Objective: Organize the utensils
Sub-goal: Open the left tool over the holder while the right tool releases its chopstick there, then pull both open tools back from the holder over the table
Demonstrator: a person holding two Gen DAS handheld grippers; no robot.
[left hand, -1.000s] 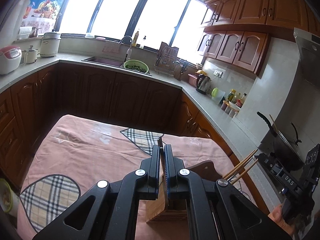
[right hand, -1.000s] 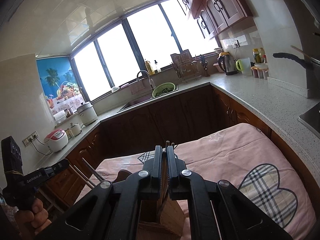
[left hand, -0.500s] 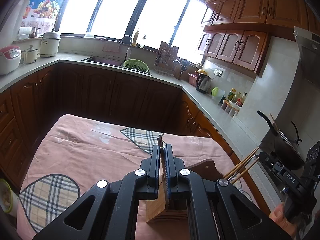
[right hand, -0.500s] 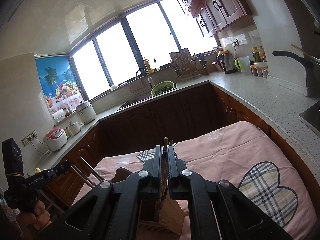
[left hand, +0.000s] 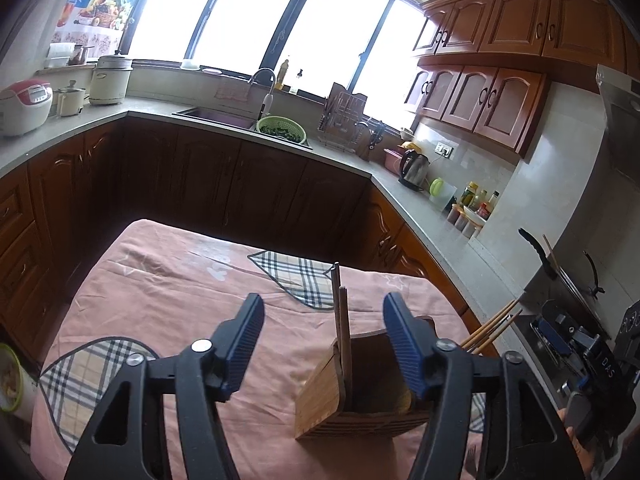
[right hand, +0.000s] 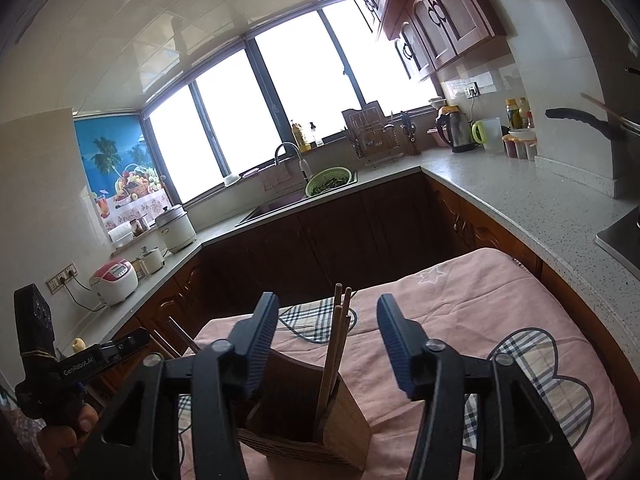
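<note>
A bamboo utensil holder [left hand: 320,400] stands on the pink cloth-covered table [left hand: 180,280]. Two dark chopsticks [left hand: 342,320] stand upright in it between the fingers of my left gripper [left hand: 323,308]. Its jaws are opening and the pads do not touch the sticks. Light chopsticks [left hand: 492,328] lean out at the right, by my right gripper [left hand: 554,332]. In the right wrist view the holder [right hand: 348,420] has brown chopsticks [right hand: 334,344] standing free between the opening jaws of my right gripper [right hand: 328,304]. My left gripper [right hand: 132,340] shows at the left.
A grey counter [left hand: 440,232] wraps around the room behind the table. It carries a sink with a green colander [left hand: 281,130], a kettle [left hand: 414,168], jars and a rice cooker [left hand: 24,106]. A wok [left hand: 560,272] sits on the stove at the right. A hand [right hand: 72,428] grips the left gripper's handle.
Both grippers were shut on chopsticks in the holder and now stand wide apart. The chopsticks stay standing in the holder. Neither hand has shifted noticeably.
</note>
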